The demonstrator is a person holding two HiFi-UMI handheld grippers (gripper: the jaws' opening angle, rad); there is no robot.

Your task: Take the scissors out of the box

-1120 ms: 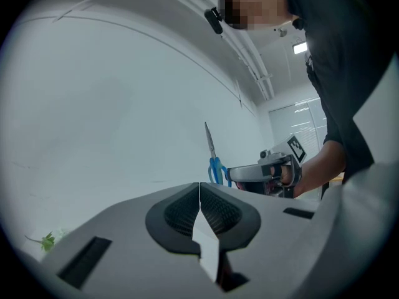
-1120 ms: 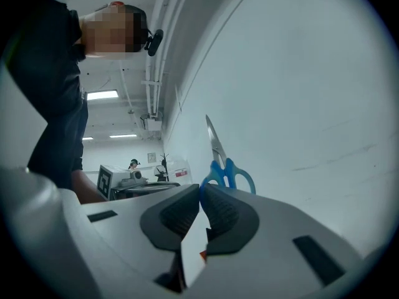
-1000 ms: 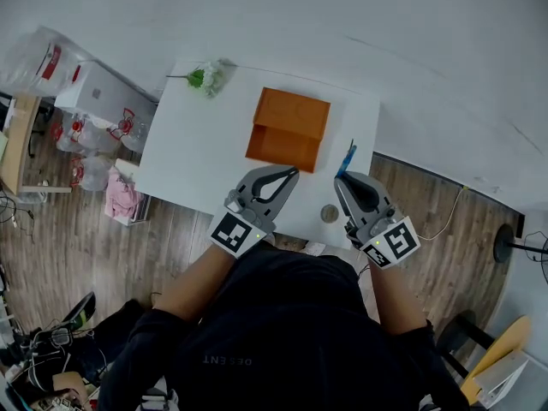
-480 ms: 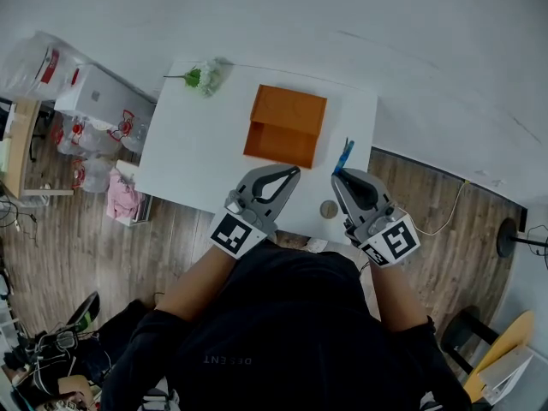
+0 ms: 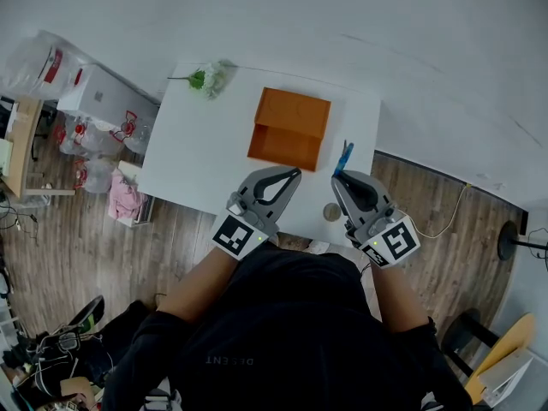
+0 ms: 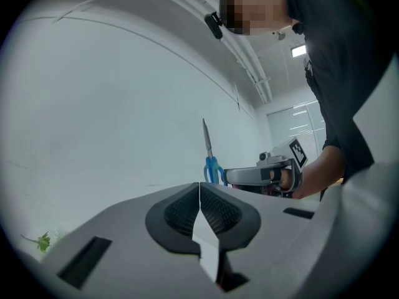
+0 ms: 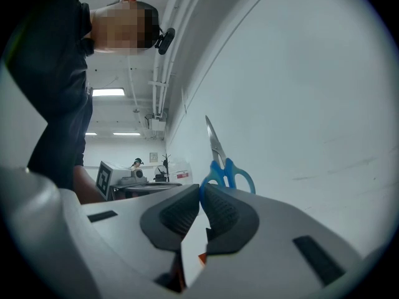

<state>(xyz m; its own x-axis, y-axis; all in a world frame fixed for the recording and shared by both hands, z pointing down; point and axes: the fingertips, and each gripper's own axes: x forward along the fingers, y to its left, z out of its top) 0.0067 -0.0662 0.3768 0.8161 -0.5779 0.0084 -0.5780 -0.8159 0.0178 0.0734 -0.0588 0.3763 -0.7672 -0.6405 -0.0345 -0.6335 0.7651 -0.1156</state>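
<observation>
White surface (image 5: 197, 152) seen steeply from above, set against a pale wall (image 5: 342, 24), with wooden floor (image 5: 428, 221) around it and bags and clutter (image 5: 94, 135) off at 9 o'clock. An orange box (image 5: 291, 118) sits near the middle of the surface, toward its far edge. A small sprig of green and white flowers (image 5: 205, 77) lies at the far left corner, at 10 o'clock from the box. A person in a dark shirt (image 5: 282, 332) holds a gripper in each hand at the near edge. The right gripper (image 5: 340, 178) is clamped on the blue handles of the scissors (image 5: 345, 156), which are out of the box, at 4 o'clock from it and near the right edge of the surface. In the right gripper view the handles stick out just past the closed jaw tips and the steel blades point up. The left gripper (image 5: 294, 175) is at 6 o'clock from the box, its jaws pressed together with nothing between them. A small round object (image 5: 331, 212), too small to identify, lies at the near edge of the surface, between the two grippers and closer to the right one
</observation>
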